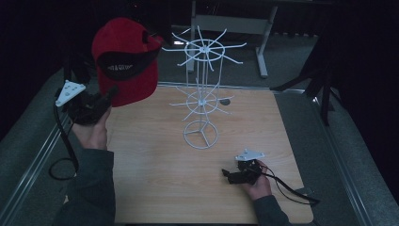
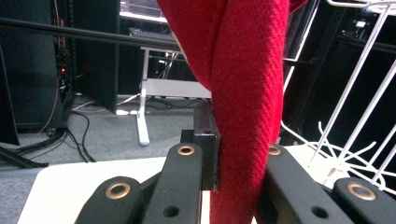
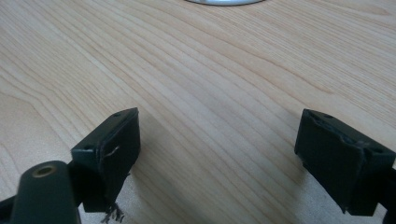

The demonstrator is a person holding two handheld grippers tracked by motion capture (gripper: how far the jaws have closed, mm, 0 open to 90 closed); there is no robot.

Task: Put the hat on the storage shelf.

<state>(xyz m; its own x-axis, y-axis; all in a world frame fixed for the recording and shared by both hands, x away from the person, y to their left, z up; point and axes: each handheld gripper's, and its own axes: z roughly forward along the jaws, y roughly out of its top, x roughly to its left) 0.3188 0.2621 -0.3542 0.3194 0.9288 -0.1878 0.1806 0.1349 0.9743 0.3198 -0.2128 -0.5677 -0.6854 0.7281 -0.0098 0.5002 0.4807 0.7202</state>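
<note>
A: How far along?

B: Looks early. The left tool (image 1: 106, 96), clamped on the red cap (image 1: 124, 59), holds it aloft at ten o'clock, beside the white wire rack (image 1: 202, 89), not hung yet.

A: The right tool (image 1: 230, 175)?

B: Jaws wide, empty, low over the desk (image 1: 155, 183) at five o'clock.

A: Any writing?

B: White lettering inside the cap, too blurred to read.

A wire rack (image 1: 202, 89) stands at the desk's (image 1: 155, 188) centre. A cap (image 1: 124, 61) hangs at ten o'clock, seemingly clamped in the left gripper (image 1: 106, 96). The right gripper (image 1: 230, 175) rests at five o'clock.
</note>
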